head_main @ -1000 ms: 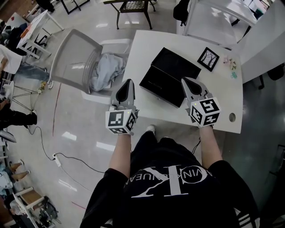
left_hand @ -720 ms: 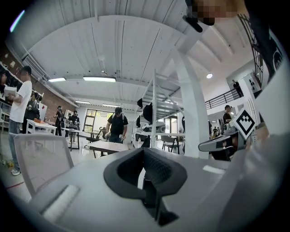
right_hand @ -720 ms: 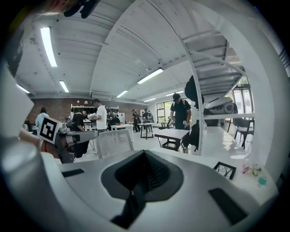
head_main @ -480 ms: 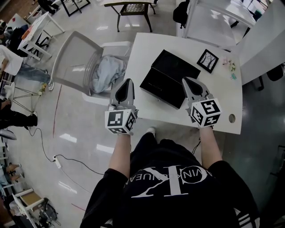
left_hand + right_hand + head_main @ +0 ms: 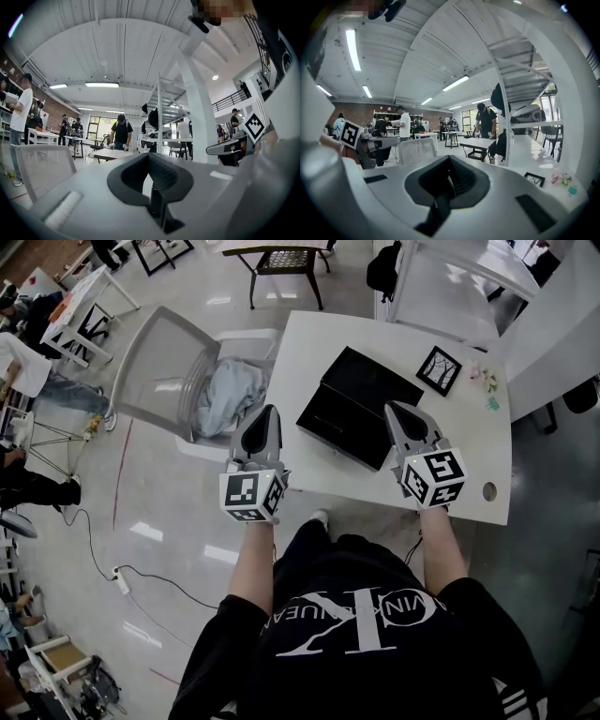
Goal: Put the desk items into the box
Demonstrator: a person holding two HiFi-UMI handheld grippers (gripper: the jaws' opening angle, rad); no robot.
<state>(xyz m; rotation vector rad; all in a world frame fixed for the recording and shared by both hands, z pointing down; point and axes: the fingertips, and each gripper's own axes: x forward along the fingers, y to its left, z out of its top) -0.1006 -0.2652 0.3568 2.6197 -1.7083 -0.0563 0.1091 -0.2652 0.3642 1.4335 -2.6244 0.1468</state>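
A black box (image 5: 359,406) lies on the white desk (image 5: 300,352); it shows as two flat black halves side by side. Beyond it, a small black-framed picture (image 5: 439,368) rests flat, also low at the right in the right gripper view (image 5: 533,178). Small pink and teal clips (image 5: 487,379) lie by the far right edge. My left gripper (image 5: 266,416) is shut and empty, held at the desk's left edge beside the box. My right gripper (image 5: 397,414) is shut and empty, just right of the box's near corner. Both gripper views look out level across the room, jaws together (image 5: 150,176) (image 5: 449,180).
A grey chair (image 5: 155,362) with a pale cloth (image 5: 225,393) on its seat stands left of the desk. A round cable hole (image 5: 489,490) sits at the desk's near right corner. White shelving (image 5: 450,277) stands behind the desk. People stand at other tables across the room.
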